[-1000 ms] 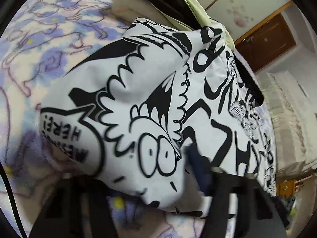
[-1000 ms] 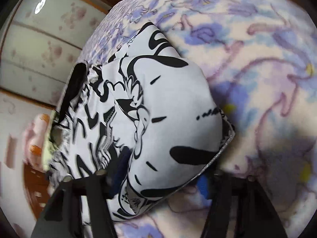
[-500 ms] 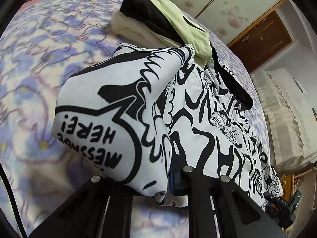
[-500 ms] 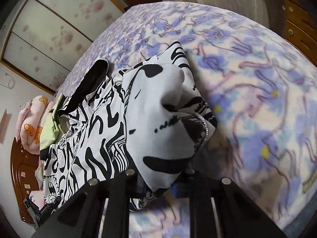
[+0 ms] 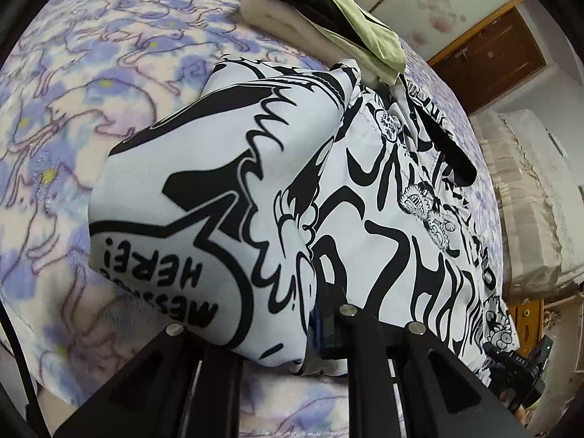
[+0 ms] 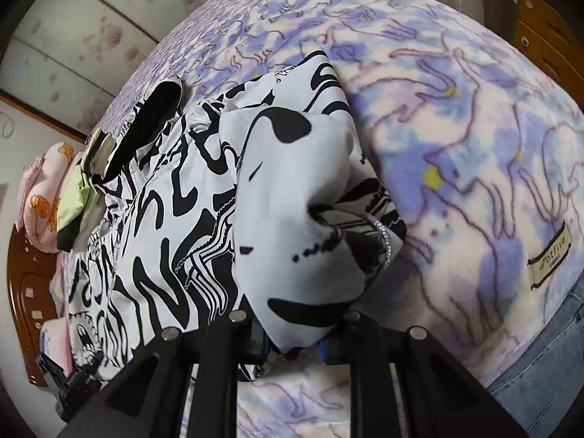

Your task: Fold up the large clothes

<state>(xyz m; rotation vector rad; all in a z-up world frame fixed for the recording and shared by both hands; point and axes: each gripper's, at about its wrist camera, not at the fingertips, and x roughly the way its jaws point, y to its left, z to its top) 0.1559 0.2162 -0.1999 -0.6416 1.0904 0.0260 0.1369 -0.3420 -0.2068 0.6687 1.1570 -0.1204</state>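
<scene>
1. Fabric is bunching up in both views: a white shirt [image 5: 204, 226] with bold black cartoon print is lying across a bedspread [image 5: 91, 84] patterned in purple and blue, and filling the centre of each frame.
2. In the left wrist view, the left gripper [image 5: 310, 332] is sitting at the bottom centre, its jaws clenched on a fold of the shirt, with a speech-bubble print reading "HERE!" hanging to the lower left of it.
3. Those left jaws have just been closing, and the cloth is pinched between them.
4. In the right wrist view, the right gripper [image 6: 295, 343] is at the bottom centre, its jaws likewise clamped on a hanging corner of the shirt [image 6: 303, 241], and they too have just been closing on the fabric.
5. The gripped corner is drooping in a soft peak above the right jaws, while the rest of the garment is spreading toward the lower left of that frame.
6. A silvery zipper edge [image 6: 383, 241] is showing at the right side of the lifted fold.
7. At the top of the left wrist view, a pile of other clothes [image 5: 339, 25], pale green, black and cream, is resting on the bedspread just beyond the shirt.
8. At the lower right of the right wrist view, blue denim [image 6: 547, 357] is showing past the bedspread's edge.
</scene>
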